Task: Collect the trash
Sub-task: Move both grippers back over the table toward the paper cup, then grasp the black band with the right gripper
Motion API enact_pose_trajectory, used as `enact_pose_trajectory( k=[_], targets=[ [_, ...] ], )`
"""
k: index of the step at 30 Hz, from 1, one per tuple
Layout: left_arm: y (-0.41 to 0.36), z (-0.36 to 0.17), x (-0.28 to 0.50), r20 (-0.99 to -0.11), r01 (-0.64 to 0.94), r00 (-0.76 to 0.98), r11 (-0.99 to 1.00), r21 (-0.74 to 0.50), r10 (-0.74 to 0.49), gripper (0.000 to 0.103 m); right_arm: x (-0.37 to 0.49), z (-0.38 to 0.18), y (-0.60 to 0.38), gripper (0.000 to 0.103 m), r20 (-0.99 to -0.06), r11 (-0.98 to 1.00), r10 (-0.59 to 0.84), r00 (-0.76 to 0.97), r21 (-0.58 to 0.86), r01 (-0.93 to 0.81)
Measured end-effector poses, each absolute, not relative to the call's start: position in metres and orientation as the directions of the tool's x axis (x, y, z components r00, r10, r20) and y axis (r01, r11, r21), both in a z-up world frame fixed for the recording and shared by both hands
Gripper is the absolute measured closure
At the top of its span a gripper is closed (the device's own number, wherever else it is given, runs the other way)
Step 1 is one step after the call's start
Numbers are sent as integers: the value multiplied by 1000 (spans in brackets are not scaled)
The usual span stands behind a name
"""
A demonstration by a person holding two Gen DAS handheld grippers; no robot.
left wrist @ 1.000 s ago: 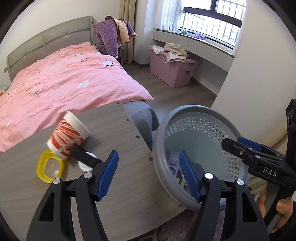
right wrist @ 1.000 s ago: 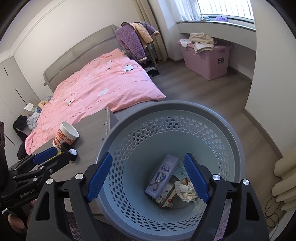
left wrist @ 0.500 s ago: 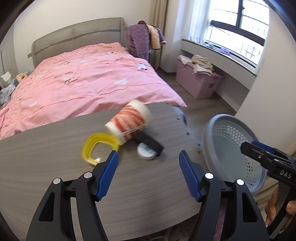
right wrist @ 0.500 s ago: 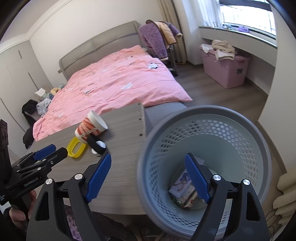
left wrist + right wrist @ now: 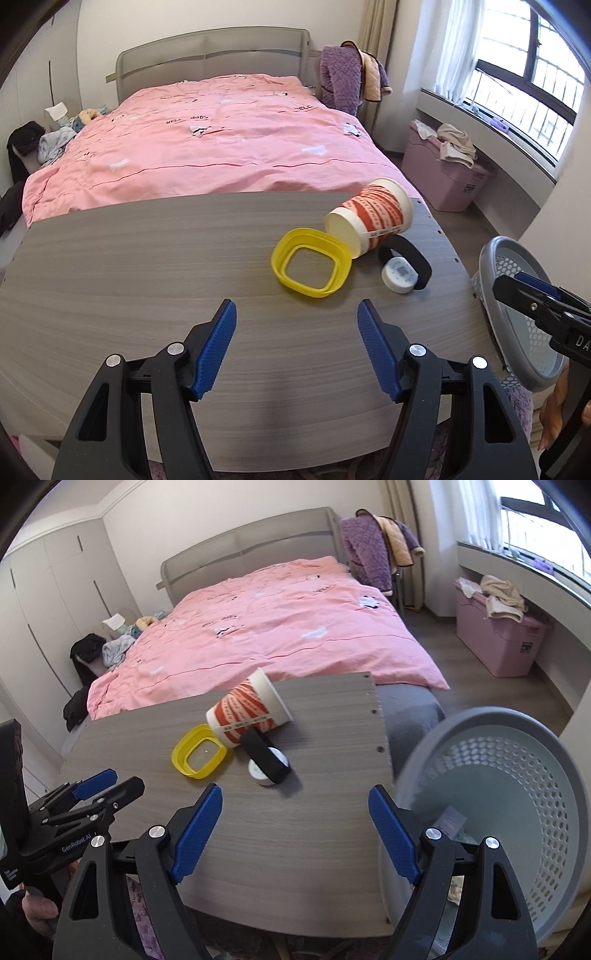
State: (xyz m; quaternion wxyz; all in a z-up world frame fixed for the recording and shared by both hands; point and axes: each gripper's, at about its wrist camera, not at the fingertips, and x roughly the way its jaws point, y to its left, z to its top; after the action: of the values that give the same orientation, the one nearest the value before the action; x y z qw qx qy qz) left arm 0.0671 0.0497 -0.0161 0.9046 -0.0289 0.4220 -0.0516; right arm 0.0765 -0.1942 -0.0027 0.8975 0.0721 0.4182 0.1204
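Jaws: left gripper (image 5: 296, 349) and right gripper (image 5: 295, 829) stood wide, empty.
Change: both swung from basket (image 5: 554, 738) to table (image 5: 110, 277).
Next: paper cup (image 5: 373, 218) near table's right edge.

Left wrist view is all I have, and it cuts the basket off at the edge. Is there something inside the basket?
Observer: Yes. The right wrist view looks into the grey basket; a purple carton lies near its bottom.
Operator: Does the right gripper carry anything?
Observer: No. The right gripper is open, and only the table shows between its pads.
Operator: What stands left of the bed?
Observer: Pale wardrobe doors along the wall.
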Motion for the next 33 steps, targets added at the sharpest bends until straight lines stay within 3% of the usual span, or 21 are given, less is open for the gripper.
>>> enact_pose_trajectory(
  k=[10,25,31,33],
  targets=[
    [59,-23,71,-768,45,629,992,-116,-119,38,114,-25,-166,26,-783,965,263,564,222,-142],
    [69,-34,78,-777,37,613,987,-155,-145,38,144,-51,-147,41,-830,976,216,514,173,-131],
    [71,-36,81,-778,32,610,986,-166,-151,38,148,-58,-145,57,-836,976,218,504,178,-126],
    [72,-37,81,-778,30,609,985,-170,-153,38,150,-59,-146,68,-837,974,227,497,190,-125]
  ],
)
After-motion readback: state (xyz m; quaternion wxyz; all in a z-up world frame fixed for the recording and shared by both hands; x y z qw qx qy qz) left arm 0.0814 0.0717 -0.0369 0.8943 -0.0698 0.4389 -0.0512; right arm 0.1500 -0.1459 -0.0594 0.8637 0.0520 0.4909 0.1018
